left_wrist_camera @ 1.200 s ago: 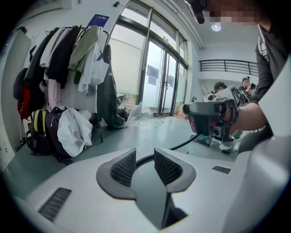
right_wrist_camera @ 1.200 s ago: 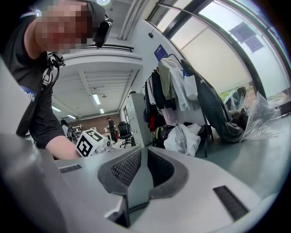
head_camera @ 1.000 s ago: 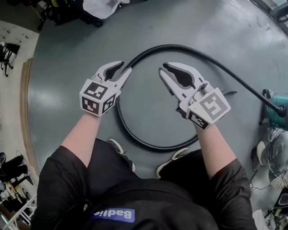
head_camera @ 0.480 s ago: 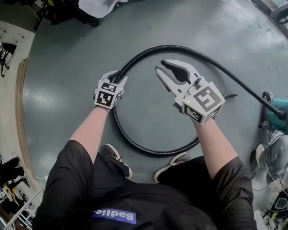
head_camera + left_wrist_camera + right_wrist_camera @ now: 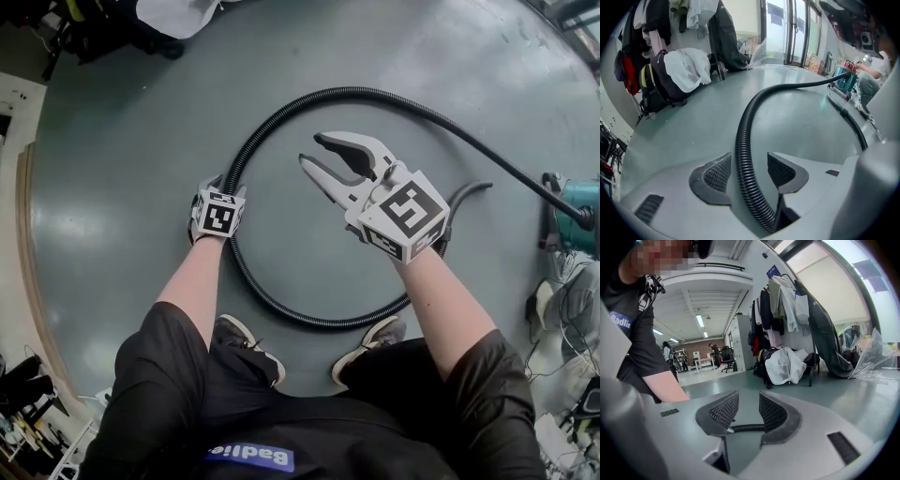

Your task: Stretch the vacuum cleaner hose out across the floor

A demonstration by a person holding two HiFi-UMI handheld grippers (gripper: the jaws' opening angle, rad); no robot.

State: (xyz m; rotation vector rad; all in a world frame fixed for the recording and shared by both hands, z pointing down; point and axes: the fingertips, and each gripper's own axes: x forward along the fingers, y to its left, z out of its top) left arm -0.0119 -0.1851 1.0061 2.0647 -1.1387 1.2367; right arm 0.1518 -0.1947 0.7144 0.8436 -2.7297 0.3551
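On the grey floor (image 5: 141,122) the hose (image 5: 743,157) loops mid-frame; your left gripper (image 5: 749,161), jaws just opening, straddles it untouched, so clamp squarely there; your right gripper (image 5: 309,149), likewise opening, holds nothing.

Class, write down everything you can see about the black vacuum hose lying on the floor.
The hose is black, ribbed and flexible, plastic by its look. It lies on the grey floor in one wide loop, then runs off to the teal vacuum cleaner. Its smoother free end lies at the loop's right side. The left gripper, whose jaws have just been opening, straddles it, pads clear on both sides.
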